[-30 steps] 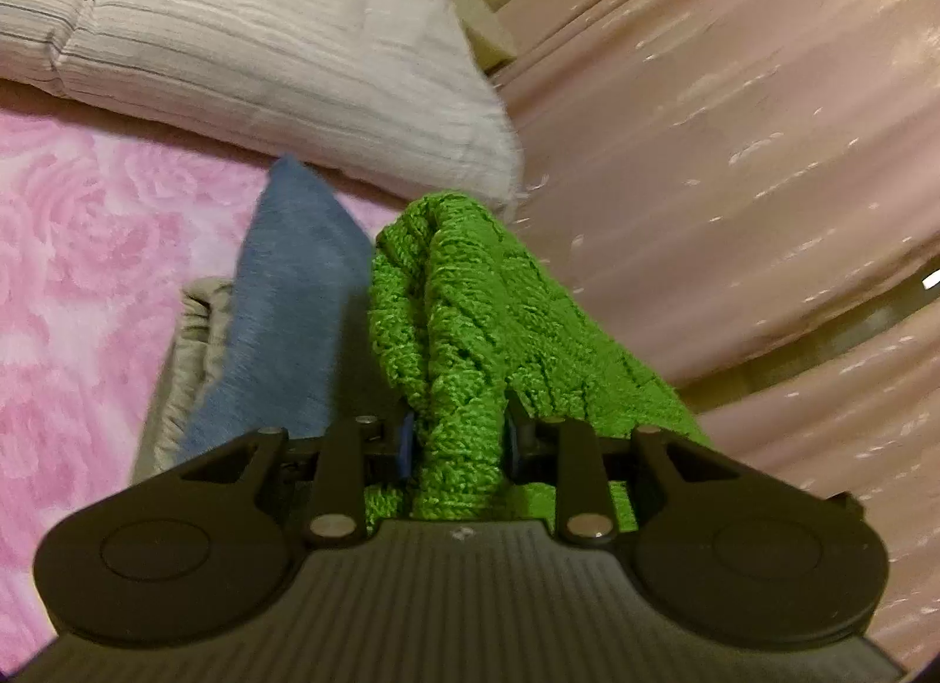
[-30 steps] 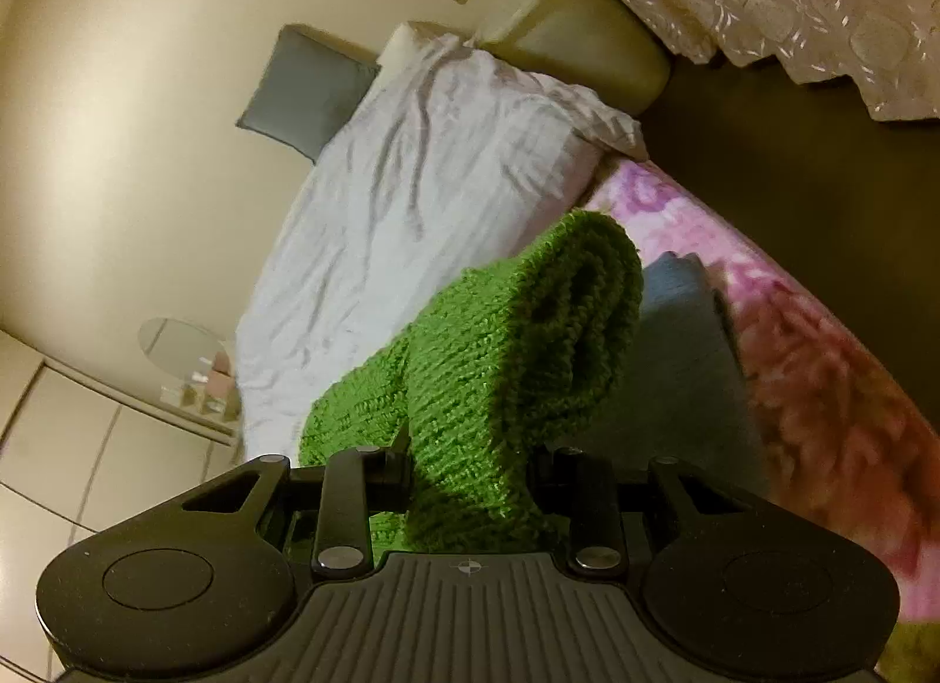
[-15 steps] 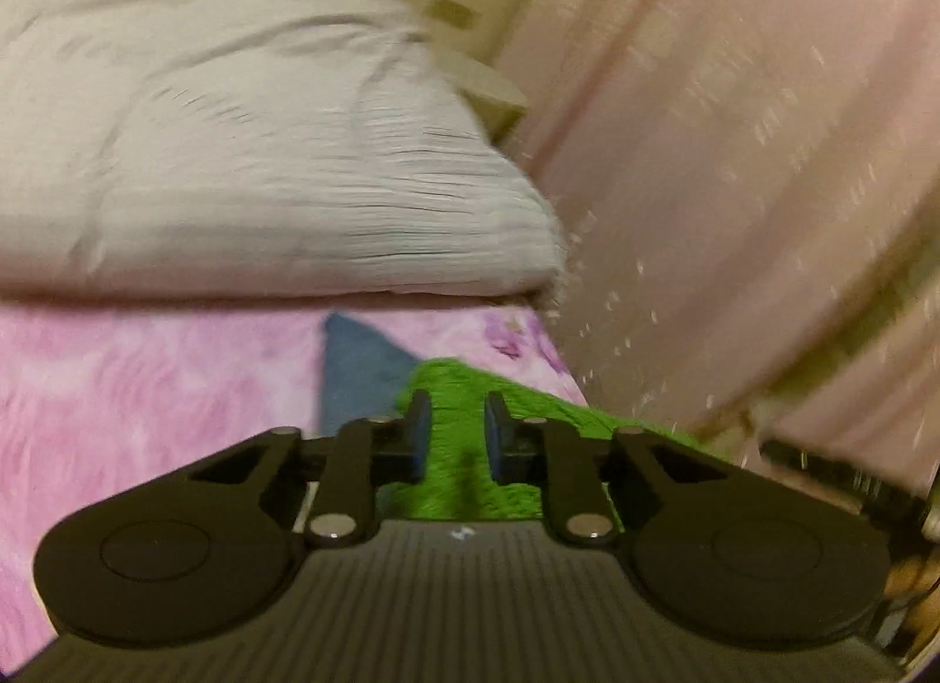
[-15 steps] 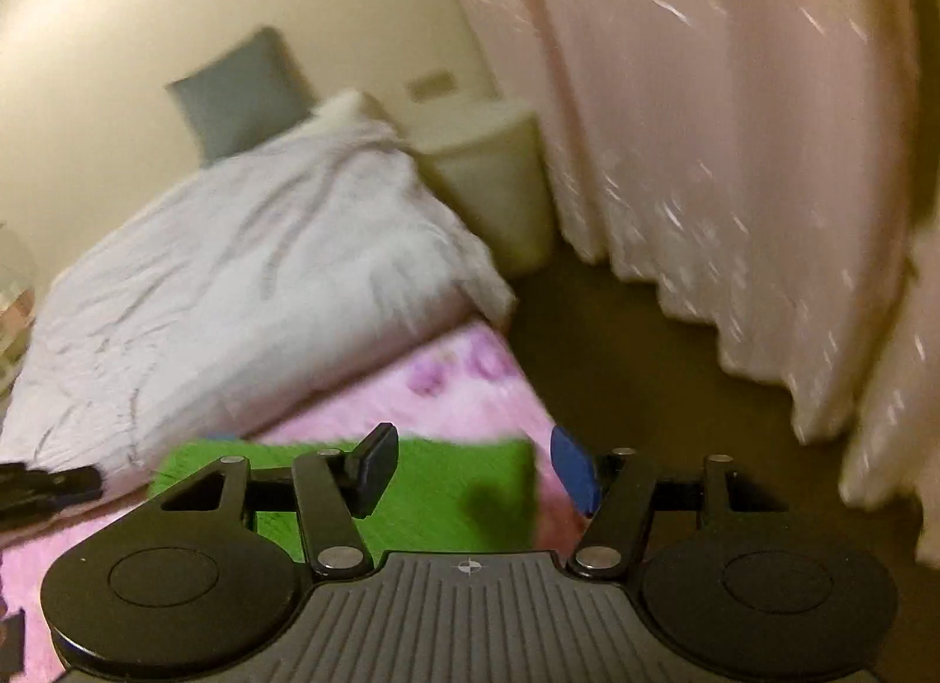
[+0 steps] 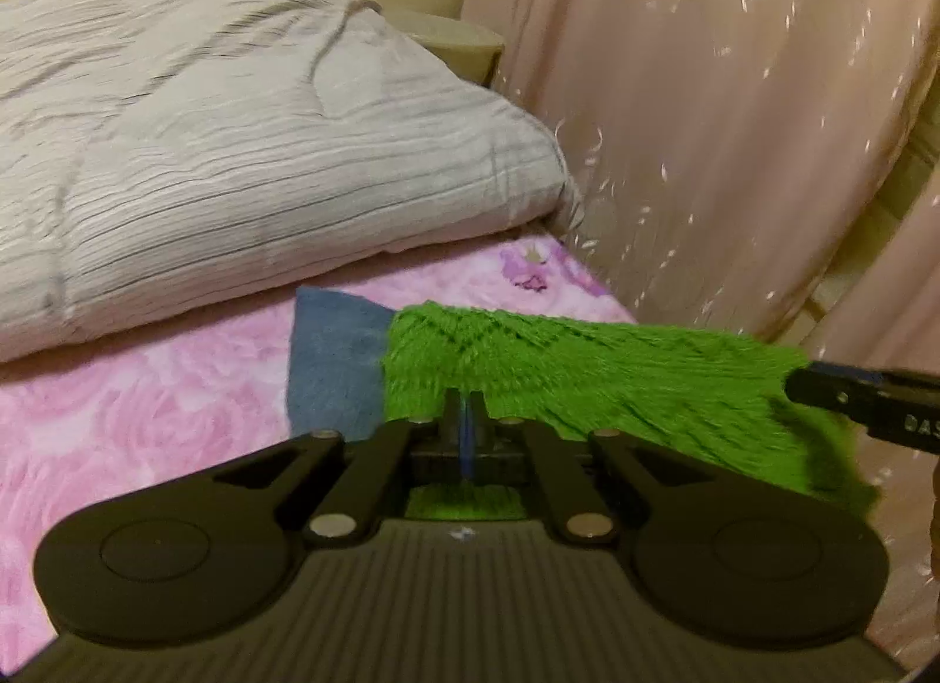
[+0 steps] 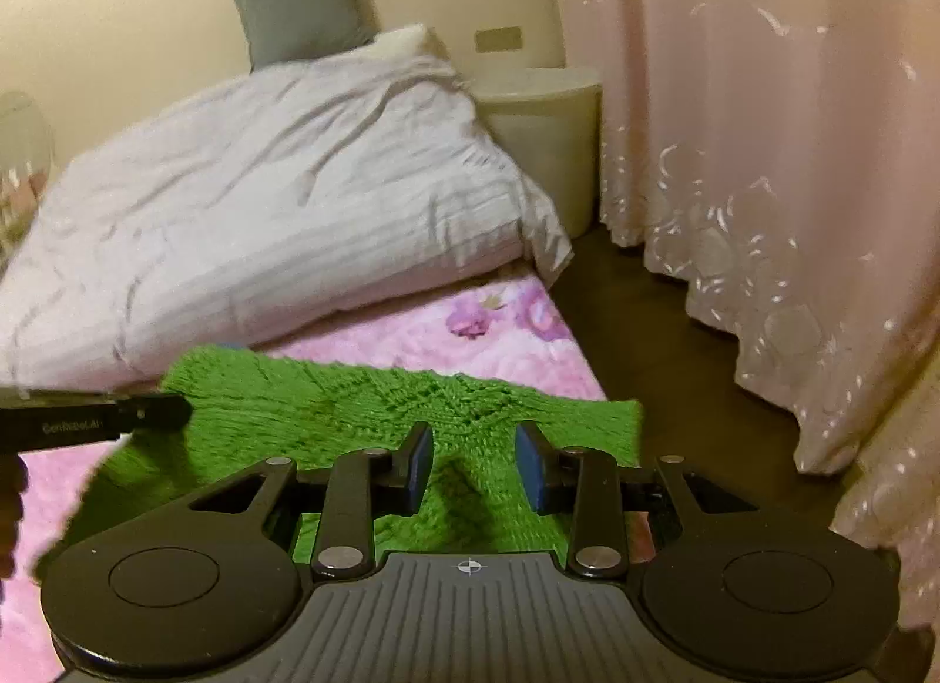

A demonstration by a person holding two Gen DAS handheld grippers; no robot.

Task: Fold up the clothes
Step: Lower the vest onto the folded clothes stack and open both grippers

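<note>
A green knitted sweater [image 5: 576, 365] lies spread near the right edge of the pink floral blanket [image 5: 147, 401], partly over a folded blue garment [image 5: 329, 354]. My left gripper [image 5: 467, 418] is shut at the sweater's near edge; whether it pinches the knit is hidden. The sweater also shows in the right wrist view [image 6: 364, 407]. My right gripper [image 6: 473, 465] is open, its blue pads on either side of a ridge of the knit. Each gripper shows at the edge of the other's view.
A rumpled grey-white duvet [image 5: 235, 142] covers the far bed. Pink curtains [image 6: 764, 154] hang on the right above dark floor [image 6: 664, 365]. A beige round nightstand [image 6: 546, 124] and a grey pillow [image 6: 305, 1] stand at the back wall.
Both grippers let go of the bundled sweater and lowered it; it now lies flatter on the blanket. The left gripper has closed; the right has narrowed from wide open.
</note>
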